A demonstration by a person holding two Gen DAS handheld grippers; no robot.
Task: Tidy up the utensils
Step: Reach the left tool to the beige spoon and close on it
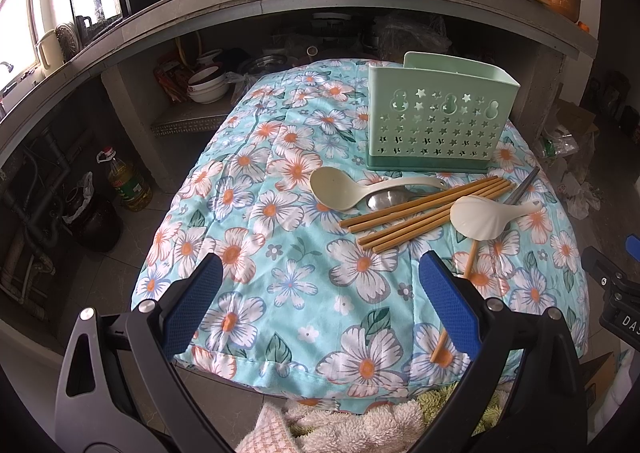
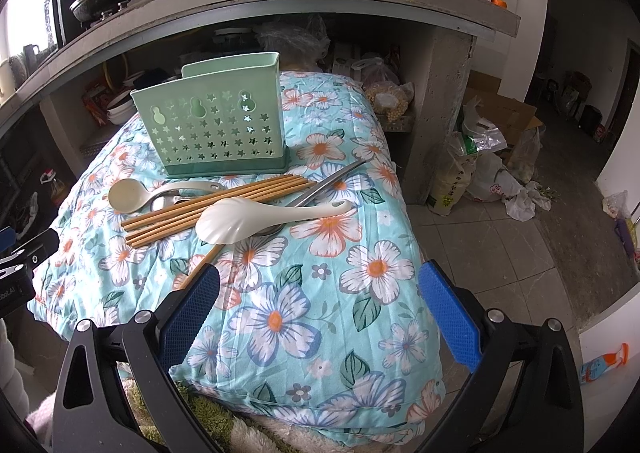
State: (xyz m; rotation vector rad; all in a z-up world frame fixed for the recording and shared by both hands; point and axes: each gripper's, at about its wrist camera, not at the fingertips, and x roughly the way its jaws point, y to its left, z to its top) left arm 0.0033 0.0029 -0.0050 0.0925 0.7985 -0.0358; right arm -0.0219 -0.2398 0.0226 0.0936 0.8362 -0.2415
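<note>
Matt plastic holder (image 1: 436, 125), wooden chopsticks (image 1: 424, 209), floral cloth (image 1: 280, 253)

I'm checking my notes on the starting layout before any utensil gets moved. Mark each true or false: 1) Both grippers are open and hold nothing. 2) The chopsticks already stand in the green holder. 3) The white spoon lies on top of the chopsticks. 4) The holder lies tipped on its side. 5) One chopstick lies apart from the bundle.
1) True: the left gripper and right gripper are open with only cloth between their fingers.
2) False: the chopsticks lie on the floral cloth in front of the green holder.
3) True: the white spoon rests across them.
4) False: it stands upright.
5) True: a single chopstick lies nearer the grippers.
</note>
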